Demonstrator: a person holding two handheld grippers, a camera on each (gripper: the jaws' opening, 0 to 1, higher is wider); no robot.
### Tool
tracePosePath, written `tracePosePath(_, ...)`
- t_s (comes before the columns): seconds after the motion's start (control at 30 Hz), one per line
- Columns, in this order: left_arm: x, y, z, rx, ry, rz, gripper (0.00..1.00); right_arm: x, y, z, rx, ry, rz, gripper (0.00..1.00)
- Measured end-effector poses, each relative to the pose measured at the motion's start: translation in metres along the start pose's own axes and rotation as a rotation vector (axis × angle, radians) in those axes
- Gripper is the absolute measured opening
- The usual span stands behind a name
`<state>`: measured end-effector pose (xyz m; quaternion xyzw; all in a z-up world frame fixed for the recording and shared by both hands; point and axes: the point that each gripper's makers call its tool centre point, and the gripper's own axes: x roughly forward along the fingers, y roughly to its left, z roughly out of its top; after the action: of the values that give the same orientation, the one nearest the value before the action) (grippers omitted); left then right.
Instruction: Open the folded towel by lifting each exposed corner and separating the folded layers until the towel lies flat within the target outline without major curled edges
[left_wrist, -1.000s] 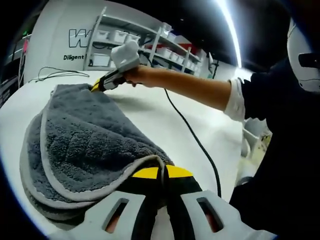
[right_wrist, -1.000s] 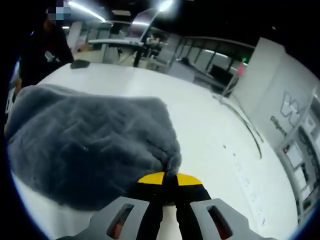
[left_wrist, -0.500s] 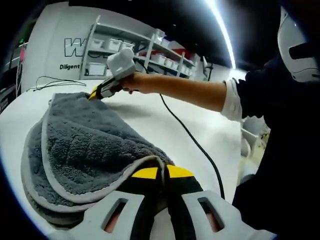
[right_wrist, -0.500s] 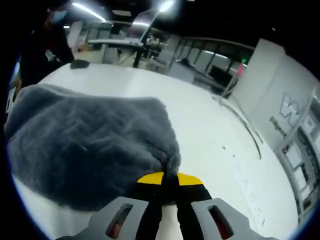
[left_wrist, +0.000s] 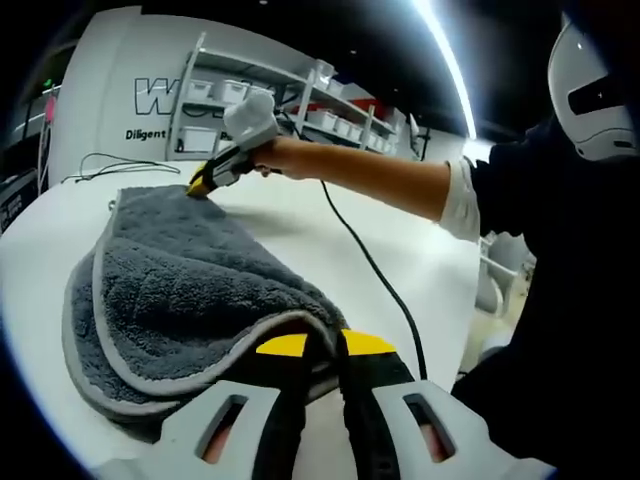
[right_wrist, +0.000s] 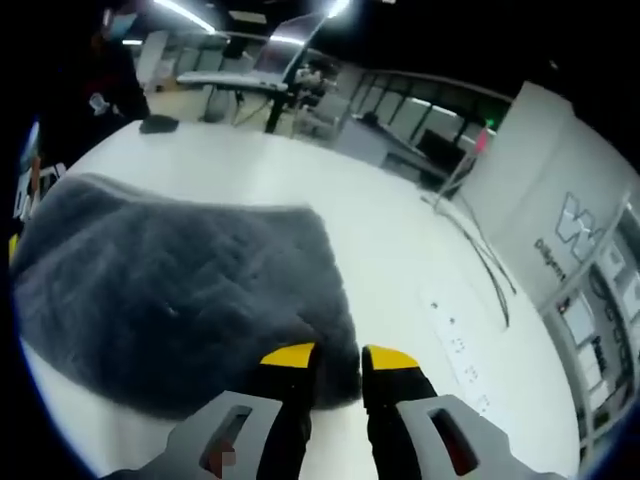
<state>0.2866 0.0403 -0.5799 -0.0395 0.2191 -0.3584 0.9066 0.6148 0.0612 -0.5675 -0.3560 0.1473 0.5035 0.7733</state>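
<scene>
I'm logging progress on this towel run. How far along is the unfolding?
Not finished. The grey towel lies on the white table with layers stacked at its near edge. The right gripper has its jaws apart at one corner, and the left gripper stands parted at another. Separating the layers and flattening remain; no target outline is discernible.

Grey towel (left_wrist: 190, 290) with pale edging, still folded double on table
</scene>
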Motion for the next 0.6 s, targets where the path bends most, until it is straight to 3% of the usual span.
tracePosePath(0.17, -0.008, 0.001, -0.001, -0.018, -0.012, 0.011, 0.10, -0.005, 0.003, 0.010, -0.085, 0.004, 0.000, 0.18)
tracePosePath(0.33, -0.025, 0.020, 0.010, -0.084, -0.081, 0.097, 0.10, -0.006, 0.007, 0.028, -0.111, -0.013, 0.011, 0.18)
tracePosePath(0.6, -0.044, 0.037, 0.013, -0.136, -0.124, 0.168, 0.13, -0.003, 0.011, 0.044, -0.143, -0.023, 0.030, 0.21)
